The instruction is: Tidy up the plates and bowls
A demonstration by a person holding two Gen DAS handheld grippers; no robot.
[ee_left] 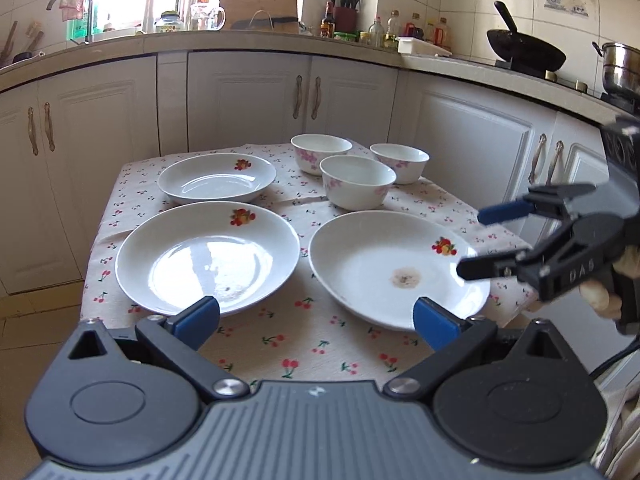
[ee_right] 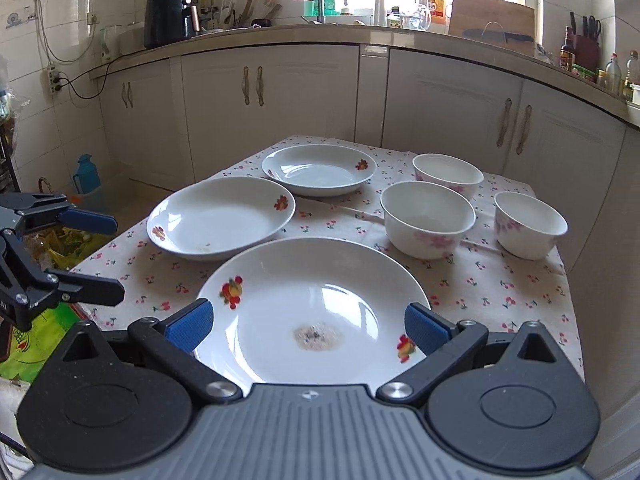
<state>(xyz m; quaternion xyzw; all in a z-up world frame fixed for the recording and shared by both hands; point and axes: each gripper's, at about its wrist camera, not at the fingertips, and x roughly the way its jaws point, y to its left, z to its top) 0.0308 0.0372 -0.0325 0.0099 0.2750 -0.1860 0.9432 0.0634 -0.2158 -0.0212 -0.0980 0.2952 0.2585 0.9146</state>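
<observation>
Three white deep plates with fruit prints lie on the cherry-print tablecloth (ee_left: 304, 344): a stained plate (ee_left: 384, 268) (ee_right: 312, 304), a clean plate (ee_left: 208, 256) (ee_right: 220, 216), and a far plate (ee_left: 216, 178) (ee_right: 320, 168). Behind them stand three white bowls with pink flowers (ee_left: 358, 180) (ee_right: 426, 216). My left gripper (ee_left: 316, 320) (ee_right: 104, 254) hovers open at the table's near edge, between the two near plates. My right gripper (ee_right: 308, 326) (ee_left: 480, 240) is open too, just before the stained plate's near rim. Neither holds anything.
White cabinets (ee_left: 256, 96) and a counter wrap around behind the small table. A wok (ee_left: 524, 52) and a steel pot (ee_left: 620, 68) sit on the stove at the right. On the floor left of the table are a blue flask (ee_right: 86, 176) and bags (ee_right: 60, 244).
</observation>
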